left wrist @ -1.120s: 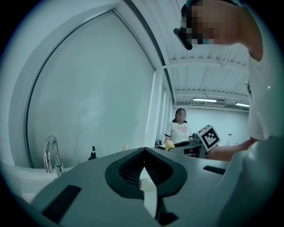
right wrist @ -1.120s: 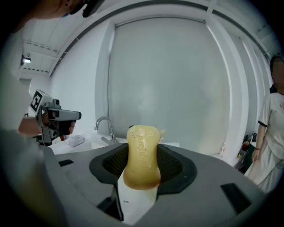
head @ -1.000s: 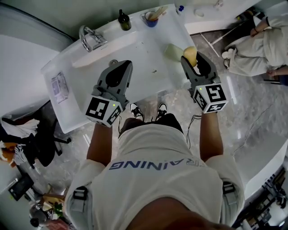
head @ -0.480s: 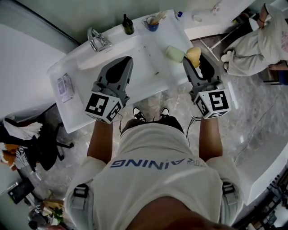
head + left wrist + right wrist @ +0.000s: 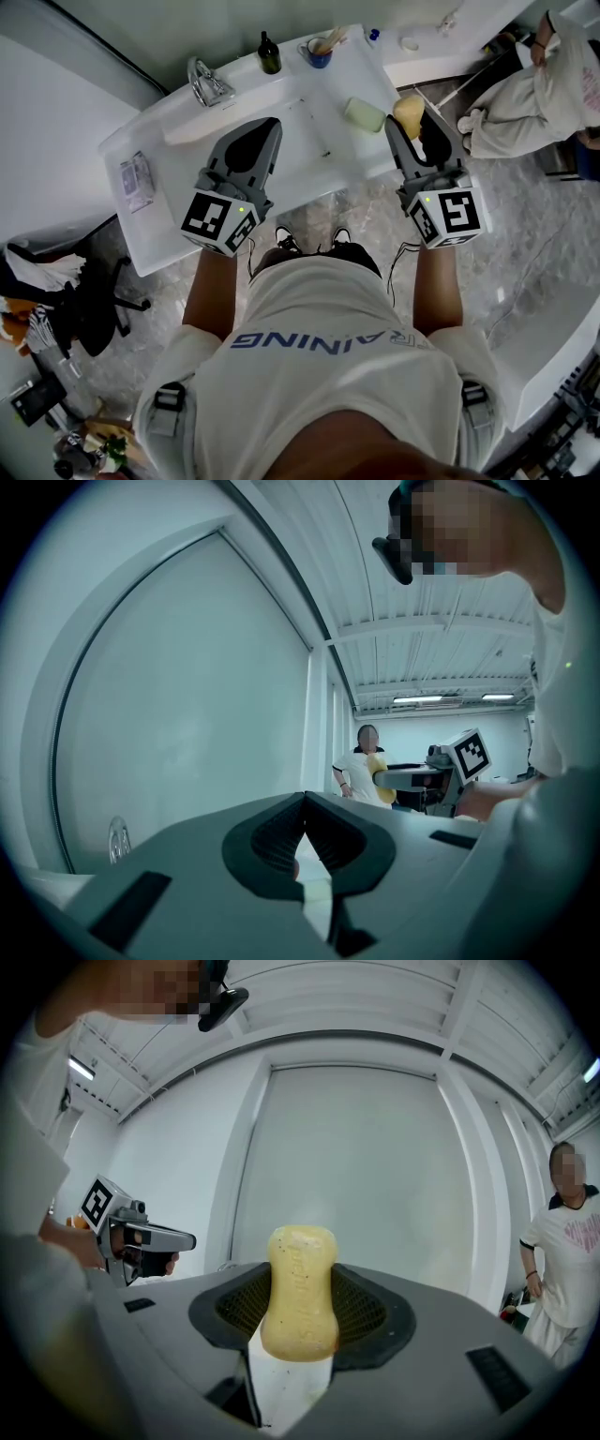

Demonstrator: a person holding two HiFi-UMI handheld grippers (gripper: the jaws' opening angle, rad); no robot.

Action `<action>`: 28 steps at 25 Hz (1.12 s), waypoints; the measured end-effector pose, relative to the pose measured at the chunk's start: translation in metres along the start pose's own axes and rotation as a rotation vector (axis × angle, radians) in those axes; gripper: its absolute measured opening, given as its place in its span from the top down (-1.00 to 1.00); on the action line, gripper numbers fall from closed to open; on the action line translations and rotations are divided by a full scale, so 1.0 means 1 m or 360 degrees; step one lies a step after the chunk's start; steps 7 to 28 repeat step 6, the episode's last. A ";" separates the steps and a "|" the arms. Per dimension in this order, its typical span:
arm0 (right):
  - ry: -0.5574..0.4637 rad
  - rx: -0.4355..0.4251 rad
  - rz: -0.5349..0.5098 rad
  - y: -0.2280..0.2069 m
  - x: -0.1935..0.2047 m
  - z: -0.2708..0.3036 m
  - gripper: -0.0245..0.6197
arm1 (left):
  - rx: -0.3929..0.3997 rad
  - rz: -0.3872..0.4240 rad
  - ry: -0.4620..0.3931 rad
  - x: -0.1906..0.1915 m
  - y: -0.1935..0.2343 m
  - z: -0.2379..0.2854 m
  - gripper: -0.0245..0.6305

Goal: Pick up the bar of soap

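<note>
A yellow bar of soap [image 5: 300,1290] stands on end between the jaws of my right gripper [image 5: 302,1302], which is shut on it. In the head view the soap [image 5: 408,114] is lifted above the right end of the white sink counter [image 5: 272,202], at the tip of the right gripper [image 5: 410,124]. My left gripper [image 5: 263,133] hovers over the basin with its jaws closed together and nothing in them. From the left gripper view the left gripper [image 5: 302,847] is shut, and the right gripper with the soap [image 5: 380,771] shows in the distance.
On the counter sit a pale green soap dish [image 5: 364,114], a tap [image 5: 208,82], a dark bottle [image 5: 269,53], a blue cup of brushes [image 5: 320,45] and a small packet [image 5: 135,180]. A person in white [image 5: 539,89] stands at the right. An office chair [image 5: 80,291] is at the left.
Both grippers have risen a little and the view has shifted. The right gripper has carried the soap up and to the right, away from the green dish.
</note>
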State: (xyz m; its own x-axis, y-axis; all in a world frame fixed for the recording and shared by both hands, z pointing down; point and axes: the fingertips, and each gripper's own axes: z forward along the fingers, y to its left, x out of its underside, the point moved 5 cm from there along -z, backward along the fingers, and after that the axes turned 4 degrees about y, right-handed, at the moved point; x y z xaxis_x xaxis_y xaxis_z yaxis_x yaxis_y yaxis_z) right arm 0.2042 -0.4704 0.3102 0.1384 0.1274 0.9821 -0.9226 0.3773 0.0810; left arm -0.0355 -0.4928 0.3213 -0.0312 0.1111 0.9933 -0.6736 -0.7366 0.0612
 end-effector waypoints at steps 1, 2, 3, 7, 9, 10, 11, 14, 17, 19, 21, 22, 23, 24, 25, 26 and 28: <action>0.0001 0.0000 -0.0002 0.000 -0.001 0.000 0.29 | 0.0001 -0.0001 -0.0002 0.000 0.000 0.000 0.91; 0.0001 0.0000 -0.0004 0.000 -0.001 -0.001 0.29 | 0.0001 -0.0002 -0.0003 -0.001 -0.001 -0.001 0.91; 0.0001 -0.0001 -0.0004 0.001 -0.001 -0.002 0.29 | 0.0001 -0.0003 -0.0004 -0.001 -0.001 -0.001 0.91; 0.0002 -0.0002 -0.0003 0.003 -0.002 -0.004 0.29 | 0.0002 -0.0003 -0.0004 -0.001 -0.003 -0.004 0.91; 0.0002 -0.0002 -0.0003 0.003 -0.002 -0.004 0.29 | 0.0002 -0.0003 -0.0004 -0.001 -0.003 -0.004 0.91; 0.0002 -0.0002 -0.0003 0.003 -0.002 -0.004 0.29 | 0.0002 -0.0003 -0.0004 -0.001 -0.003 -0.004 0.91; 0.0002 -0.0002 -0.0003 0.003 -0.002 -0.004 0.29 | 0.0002 -0.0003 -0.0004 -0.001 -0.003 -0.004 0.91; 0.0002 -0.0002 -0.0003 0.003 -0.002 -0.004 0.29 | 0.0002 -0.0003 -0.0004 -0.001 -0.003 -0.004 0.91; 0.0002 -0.0002 -0.0003 0.003 -0.002 -0.004 0.29 | 0.0002 -0.0003 -0.0004 -0.001 -0.003 -0.004 0.91; 0.0002 -0.0002 -0.0003 0.003 -0.002 -0.004 0.29 | 0.0002 -0.0003 -0.0004 -0.001 -0.003 -0.004 0.91; 0.0002 -0.0002 -0.0003 0.003 -0.002 -0.004 0.29 | 0.0002 -0.0003 -0.0004 -0.001 -0.003 -0.004 0.91; 0.0002 -0.0002 -0.0003 0.003 -0.002 -0.004 0.29 | 0.0002 -0.0003 -0.0004 -0.001 -0.003 -0.004 0.91; 0.0002 -0.0002 -0.0003 0.003 -0.002 -0.004 0.29 | 0.0002 -0.0003 -0.0004 -0.001 -0.003 -0.004 0.91; 0.0002 -0.0002 -0.0003 0.003 -0.002 -0.004 0.29 | 0.0002 -0.0003 -0.0004 -0.001 -0.003 -0.004 0.91; 0.0002 -0.0002 -0.0003 0.003 -0.002 -0.004 0.29 | 0.0002 -0.0003 -0.0004 -0.001 -0.003 -0.004 0.91; 0.0002 -0.0002 -0.0003 0.003 -0.002 -0.004 0.29 | 0.0002 -0.0003 -0.0004 -0.001 -0.003 -0.004 0.91; 0.0002 -0.0002 -0.0003 0.003 -0.002 -0.004 0.29 | 0.0002 -0.0003 -0.0004 -0.001 -0.003 -0.004 0.91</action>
